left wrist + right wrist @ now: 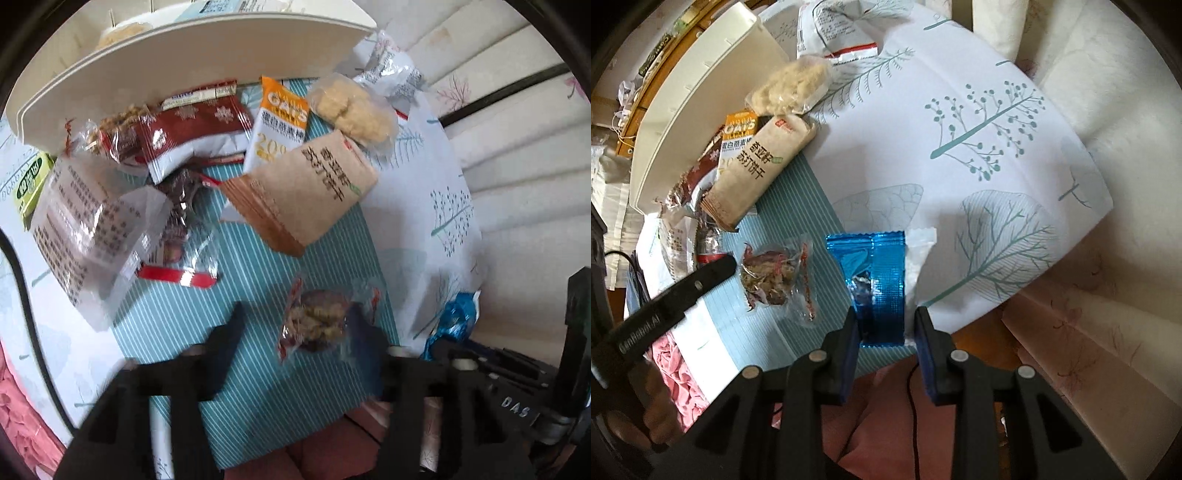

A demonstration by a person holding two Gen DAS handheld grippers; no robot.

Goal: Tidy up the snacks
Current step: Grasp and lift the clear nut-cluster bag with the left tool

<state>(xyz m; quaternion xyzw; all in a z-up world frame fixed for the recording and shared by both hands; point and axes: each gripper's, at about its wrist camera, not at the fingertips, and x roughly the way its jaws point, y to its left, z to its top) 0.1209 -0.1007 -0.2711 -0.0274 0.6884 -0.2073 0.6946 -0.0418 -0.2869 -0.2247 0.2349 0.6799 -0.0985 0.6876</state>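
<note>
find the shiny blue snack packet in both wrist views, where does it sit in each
Left wrist view: the blue packet shows only as a crumpled sliver at the lower right, past the tablecloth edge, beside the right gripper's black frame.
Right wrist view: the blue packet is at lower centre, its lower end between the right gripper fingers.
Shared landmark: the brown cracker packet with dark lettering, up and left of the blue one in both views.

It looked like a home: a tree-printed tablecloth [979, 122] lay beneath the gripper, pale curtains [1108, 92] beyond it, cluttered wooden furniture [646, 92] off left.
</note>
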